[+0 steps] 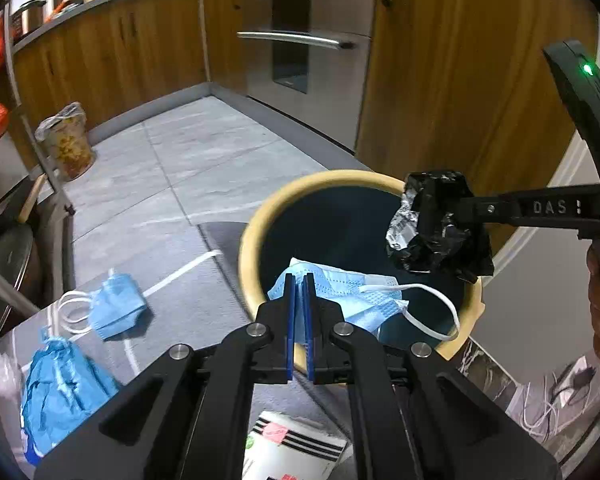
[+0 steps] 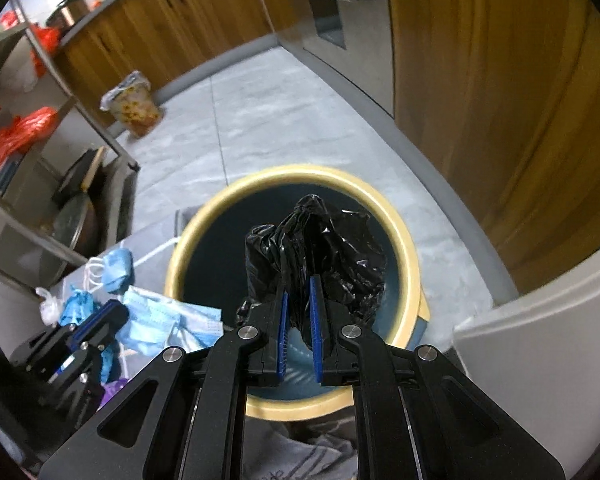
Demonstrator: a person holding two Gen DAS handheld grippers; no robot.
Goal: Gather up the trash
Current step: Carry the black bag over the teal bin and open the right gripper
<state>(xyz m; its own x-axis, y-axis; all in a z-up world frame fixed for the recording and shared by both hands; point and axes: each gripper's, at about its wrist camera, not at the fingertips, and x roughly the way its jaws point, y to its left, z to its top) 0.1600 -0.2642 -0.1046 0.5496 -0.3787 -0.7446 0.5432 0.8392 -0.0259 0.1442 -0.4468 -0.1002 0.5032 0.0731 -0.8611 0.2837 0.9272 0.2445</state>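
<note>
Overhead, the left tongs point(image 1: 299, 280) pinched a blue face mask point(image 1: 340, 292) above the yellow-rimmed bin point(image 1: 256, 236), while the right tongs point(image 2: 298, 284) clamped a crumpled black plastic bag point(image 2: 340, 252) over the same opening, likely so both would fall straight in. Beside the bin, another mask point(image 1: 116, 306) and crumpled blue paper point(image 1: 60, 384) lay on the desk point(image 1: 180, 320).

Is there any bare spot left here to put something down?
Yes: the grey floor tiles between the lined bin and the oven lie bare. The counter corner left of the yellow-rimmed bin is crowded with masks and a crumpled blue wrapper.
</note>
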